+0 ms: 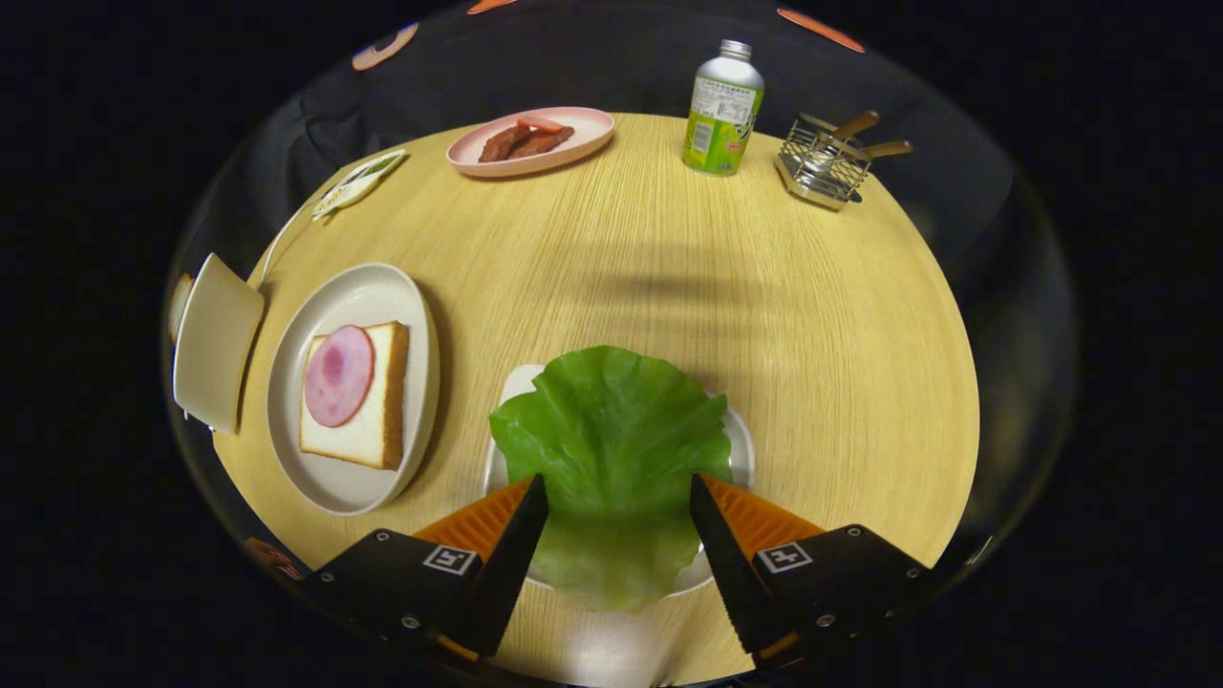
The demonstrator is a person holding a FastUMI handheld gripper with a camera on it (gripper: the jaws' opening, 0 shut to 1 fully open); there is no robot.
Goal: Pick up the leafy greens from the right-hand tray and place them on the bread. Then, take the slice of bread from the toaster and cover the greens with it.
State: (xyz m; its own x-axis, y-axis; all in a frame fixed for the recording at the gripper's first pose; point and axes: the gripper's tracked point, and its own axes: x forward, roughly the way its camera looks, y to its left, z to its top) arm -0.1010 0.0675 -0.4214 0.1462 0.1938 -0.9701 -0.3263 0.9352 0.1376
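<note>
Two fingers of the tool [619,497] stand spread wide at the bottom of the frame, gripping nothing, with the leafy greens [611,449] lying between them on their small tray [740,444] at lower centre. Best to lower further and pinch the leaf's near edge without scraping the tray, then carry it left to the bread [368,435] with its ham slice [337,375] on the plate [334,483].

A pale wooden tabletop [621,258] with fine straight grain running near to far fills the scene. A soft, broad shadow crosses its middle. Behind the far edge hangs dark black cloth [592,67], the booth's wall, lying in loose folds.
</note>
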